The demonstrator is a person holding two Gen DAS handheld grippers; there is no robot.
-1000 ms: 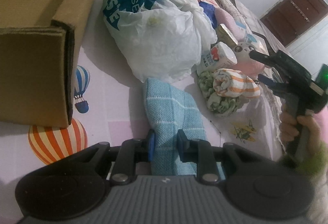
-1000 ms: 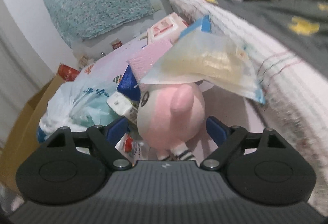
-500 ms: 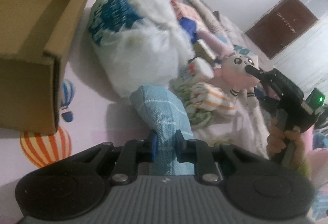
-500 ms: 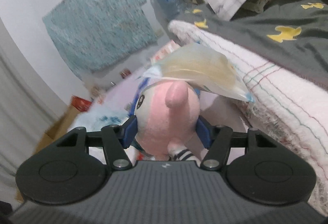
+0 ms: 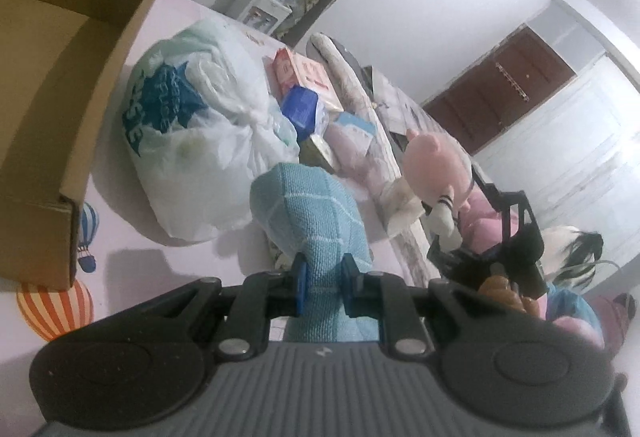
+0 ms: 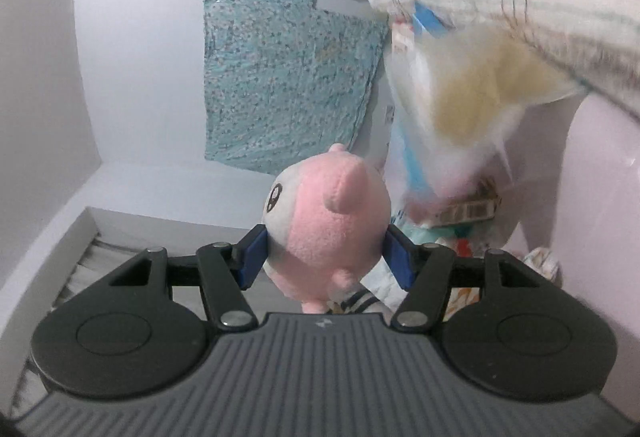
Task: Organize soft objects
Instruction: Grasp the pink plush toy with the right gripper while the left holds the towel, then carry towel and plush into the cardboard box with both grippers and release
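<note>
My left gripper (image 5: pixel 323 283) is shut on a light blue checked towel (image 5: pixel 312 215) and holds it lifted off the pink bedsheet; the towel bulges up ahead of the fingers. My right gripper (image 6: pixel 324 257) is shut on a pink and white plush toy (image 6: pixel 326 221), raised in the air. That plush (image 5: pixel 434 165) and the right gripper also show at the right of the left wrist view. An open cardboard box (image 5: pixel 52 105) lies at the left of the left wrist view.
A tied white plastic bag (image 5: pixel 200 133) lies beside the box. Behind it are a blue pack (image 5: pixel 300 109), a pink carton (image 5: pixel 304 73) and a rolled blanket (image 5: pixel 352 85). A clear packet with yellow contents (image 6: pixel 480 105) hangs close to the plush.
Both grippers have risen. The right gripper closed on the plush and lifted it off the bed. The left gripper raised the blue towel off the sheet.
</note>
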